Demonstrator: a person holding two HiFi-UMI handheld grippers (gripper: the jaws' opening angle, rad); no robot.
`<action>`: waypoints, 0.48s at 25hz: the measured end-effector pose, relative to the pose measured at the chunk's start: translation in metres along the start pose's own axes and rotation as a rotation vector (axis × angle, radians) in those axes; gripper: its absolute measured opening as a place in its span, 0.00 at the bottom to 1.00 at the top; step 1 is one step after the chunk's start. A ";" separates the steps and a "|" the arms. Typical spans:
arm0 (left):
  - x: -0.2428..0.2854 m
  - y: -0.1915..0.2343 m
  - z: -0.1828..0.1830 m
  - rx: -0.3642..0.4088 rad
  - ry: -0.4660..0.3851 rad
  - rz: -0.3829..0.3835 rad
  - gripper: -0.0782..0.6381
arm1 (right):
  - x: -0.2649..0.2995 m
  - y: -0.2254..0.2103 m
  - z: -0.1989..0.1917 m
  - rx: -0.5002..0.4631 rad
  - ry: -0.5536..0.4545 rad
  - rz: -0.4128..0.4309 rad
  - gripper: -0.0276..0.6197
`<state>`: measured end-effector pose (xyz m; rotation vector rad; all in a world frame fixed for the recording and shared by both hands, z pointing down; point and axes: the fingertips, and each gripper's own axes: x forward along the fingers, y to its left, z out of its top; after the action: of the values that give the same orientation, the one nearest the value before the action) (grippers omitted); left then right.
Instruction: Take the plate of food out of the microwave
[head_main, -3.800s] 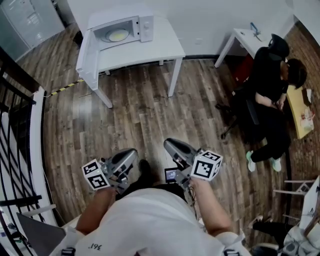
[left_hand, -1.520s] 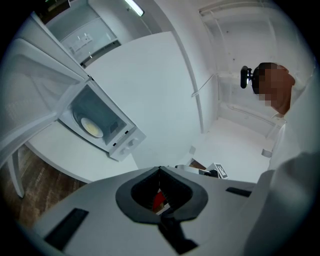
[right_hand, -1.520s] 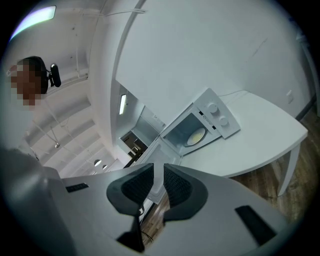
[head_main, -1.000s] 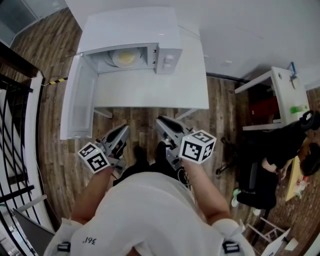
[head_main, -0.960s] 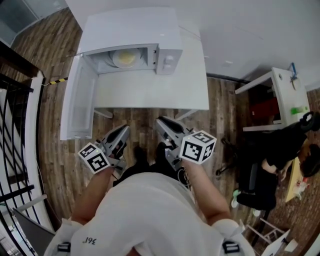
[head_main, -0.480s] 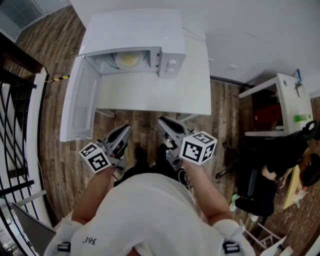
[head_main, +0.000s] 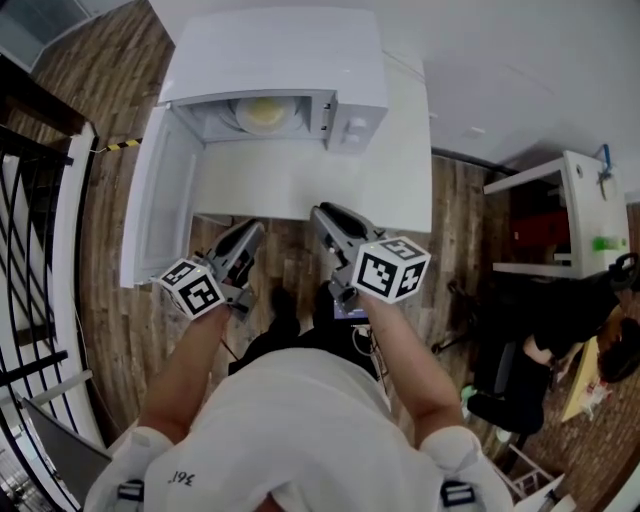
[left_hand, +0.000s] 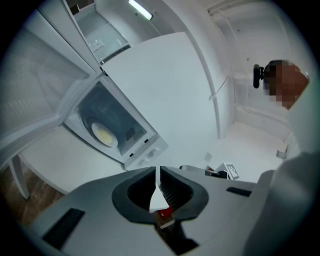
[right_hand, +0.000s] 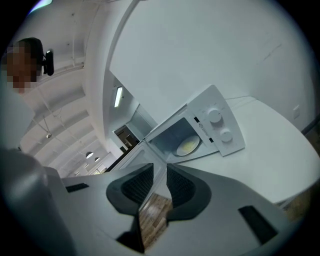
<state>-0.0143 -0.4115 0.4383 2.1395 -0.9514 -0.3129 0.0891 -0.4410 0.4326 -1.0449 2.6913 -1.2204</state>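
Black metal railing (head_main: 40, 250) at far left on a brown wood-plank floor (head_main: 130, 330). The left claw (head_main: 251, 229) is closed and empty, the right claw (head_main: 322, 213) slightly parted and empty, both at the white bench (head_main: 400, 190) edge. The round plate of yellow food (head_main: 262, 112) sits inside the open white microwave (head_main: 352, 112) on the bench.

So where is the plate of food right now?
The plate of food sits inside the open microwave at the head view's top centre, on the white table, with the door swung open at its left.
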 end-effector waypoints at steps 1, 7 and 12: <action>0.005 0.006 0.005 0.004 -0.005 0.006 0.12 | 0.008 -0.003 0.004 -0.005 -0.001 -0.006 0.14; 0.030 0.039 0.029 0.020 -0.016 0.025 0.13 | 0.049 -0.023 0.025 -0.017 -0.010 -0.045 0.14; 0.051 0.065 0.044 0.001 -0.018 0.057 0.16 | 0.084 -0.042 0.037 -0.022 0.001 -0.084 0.14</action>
<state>-0.0352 -0.5000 0.4594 2.1096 -1.0205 -0.3040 0.0576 -0.5339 0.4566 -1.1712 2.6934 -1.2069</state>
